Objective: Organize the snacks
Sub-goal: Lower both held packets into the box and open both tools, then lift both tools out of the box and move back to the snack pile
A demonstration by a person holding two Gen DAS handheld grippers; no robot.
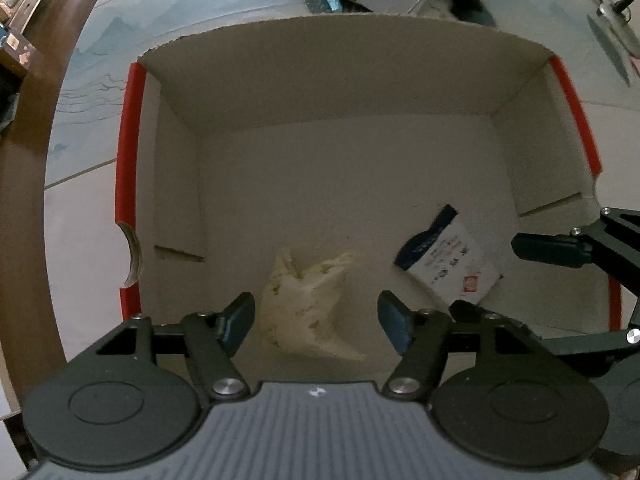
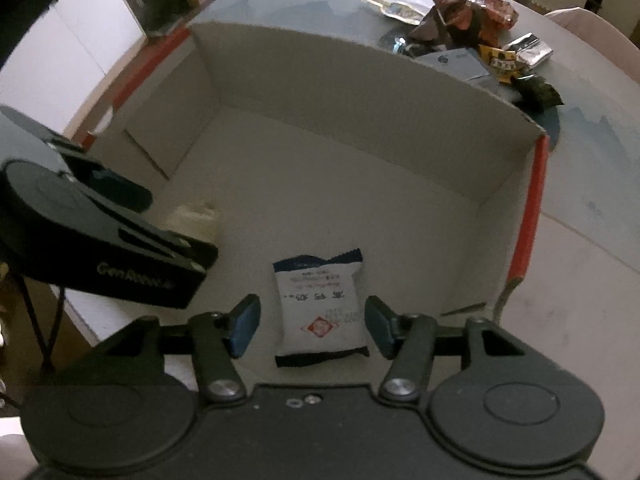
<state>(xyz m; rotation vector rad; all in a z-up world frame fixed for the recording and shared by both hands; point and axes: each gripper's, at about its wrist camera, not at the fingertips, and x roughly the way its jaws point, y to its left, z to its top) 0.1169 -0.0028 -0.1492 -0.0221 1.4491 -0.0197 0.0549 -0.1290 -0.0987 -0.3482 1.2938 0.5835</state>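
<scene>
Your left gripper point(image 1: 316, 320) points down into the cardboard box point(image 1: 360, 80) with its fingers spread; a pale crumpled packet point(image 1: 304, 308) lies on the box floor between them, not pinched. Your right gripper point(image 2: 312, 326) hangs beside it, fingers also spread either side of a white snack packet with dark ends point(image 2: 320, 308), clear of it. More snacks point(image 2: 472, 20) are heaped on the table point(image 2: 592, 208) beyond the box's far wall

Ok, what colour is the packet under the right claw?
White packet with dark blue ends, red diamond mark; clearest in right wrist view.
</scene>
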